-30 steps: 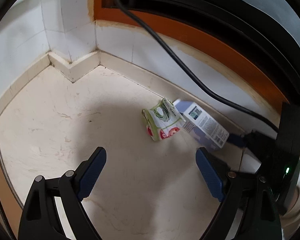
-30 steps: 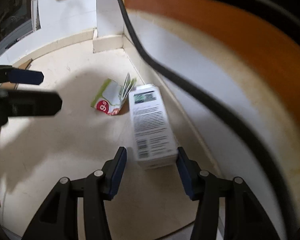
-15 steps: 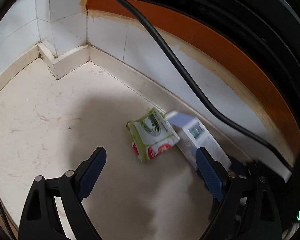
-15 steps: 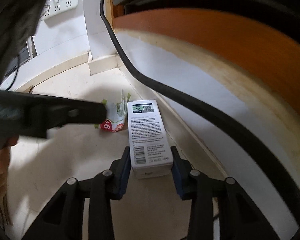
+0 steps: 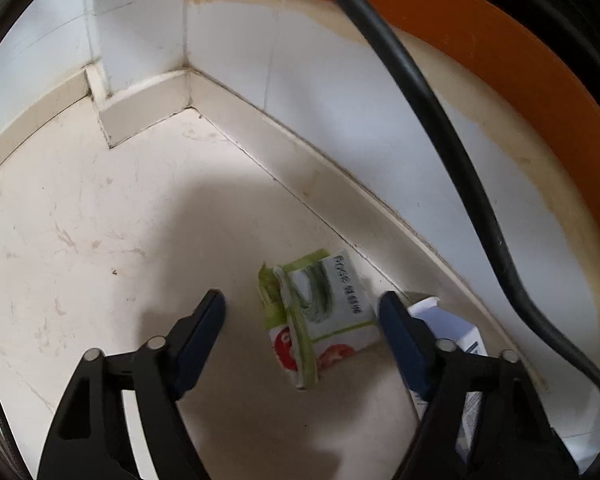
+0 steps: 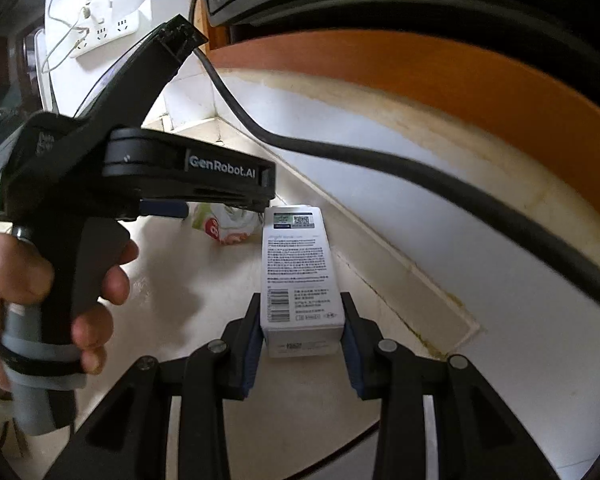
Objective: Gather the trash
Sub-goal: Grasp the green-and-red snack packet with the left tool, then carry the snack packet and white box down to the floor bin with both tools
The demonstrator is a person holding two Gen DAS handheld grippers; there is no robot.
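Right gripper (image 6: 302, 330) pinching white box (image 6: 298, 276) at near end, pads pressing both sides. Left gripper (image 5: 302, 330) spread, jaws just closing, straddling crumpled green wrapper (image 5: 320, 312) on floor (image 5: 80, 240) beside baseboard (image 5: 340, 184), not touching. Advise: lowering further, centring before squeezing.

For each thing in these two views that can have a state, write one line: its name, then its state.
White box: flat on the floor, clamped at its near end.
Green carton: crushed, lying on the floor, ungripped.
Right claw: shut on the white box.
Left claw: open, has just been closing, straddling the green carton.
Black cable: hanging slack.
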